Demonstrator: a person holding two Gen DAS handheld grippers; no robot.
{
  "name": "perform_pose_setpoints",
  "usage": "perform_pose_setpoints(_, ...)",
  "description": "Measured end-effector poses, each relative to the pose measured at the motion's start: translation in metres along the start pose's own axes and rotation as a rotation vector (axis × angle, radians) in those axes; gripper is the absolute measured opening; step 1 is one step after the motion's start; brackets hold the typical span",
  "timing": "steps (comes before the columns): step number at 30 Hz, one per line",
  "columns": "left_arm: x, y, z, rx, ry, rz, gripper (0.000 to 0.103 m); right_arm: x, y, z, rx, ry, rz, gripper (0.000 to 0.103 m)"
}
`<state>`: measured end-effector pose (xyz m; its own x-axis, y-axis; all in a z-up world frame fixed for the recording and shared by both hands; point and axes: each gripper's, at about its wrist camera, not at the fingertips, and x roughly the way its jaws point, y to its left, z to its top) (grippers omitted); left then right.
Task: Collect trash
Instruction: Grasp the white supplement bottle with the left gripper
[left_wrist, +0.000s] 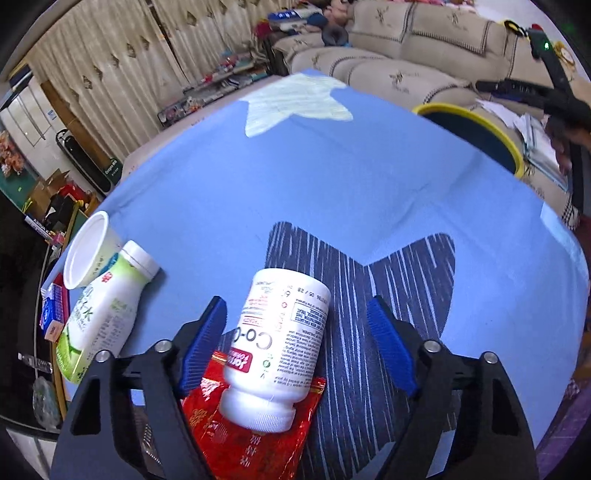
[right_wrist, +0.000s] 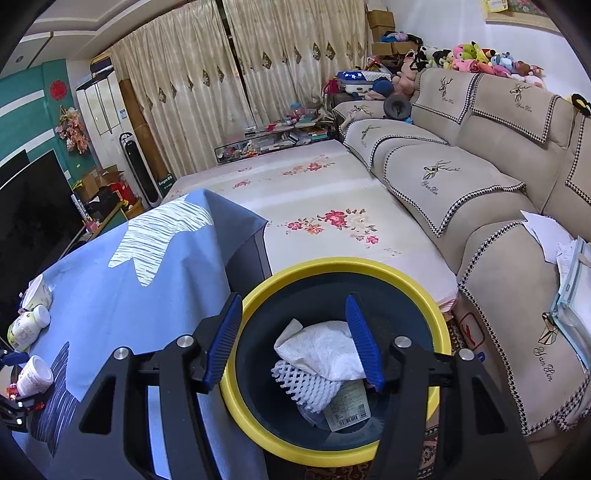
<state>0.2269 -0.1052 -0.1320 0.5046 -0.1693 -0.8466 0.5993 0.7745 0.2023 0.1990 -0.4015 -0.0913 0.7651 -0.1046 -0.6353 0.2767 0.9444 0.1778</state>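
Left view: our left gripper (left_wrist: 297, 343) stands open, a white pill bottle (left_wrist: 279, 343) lying on a red wrapper (left_wrist: 243, 439) between its unpressed pads; milk bottle (left_wrist: 99, 314) at 9 o'clock. Right view: our right gripper (right_wrist: 291, 345) hangs open and empty over the yellow-rimmed bin (right_wrist: 258, 421), tissue (right_wrist: 321, 350) and foam net (right_wrist: 306, 384) inside.

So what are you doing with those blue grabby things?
Picking up trash. The left tongs are down around a white pill bottle lying on a red wrapper on the blue tablecloth, not squeezing it yet. The right tongs hover open over the yellow-rimmed bin, which already holds crumpled paper and foam netting.
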Motion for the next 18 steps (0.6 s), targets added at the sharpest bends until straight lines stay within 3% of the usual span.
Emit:
perform_pose_setpoints(5,0.01,0.0,0.0,0.023,0.027,0.003,0.068,0.005,-0.003,-0.001,0.005,0.013,0.001,0.056)
perform_pose_setpoints(9,0.02,-0.001,0.002,0.039,0.044,-0.02,0.05,0.006,-0.003,-0.002,0.008,0.02,-0.001,0.056)
perform_pose_setpoints(18,0.018,0.004,0.001,0.017,0.047,-0.031,0.048,-0.004,-0.002,0.002,0.019,-0.01,0.023,0.056)
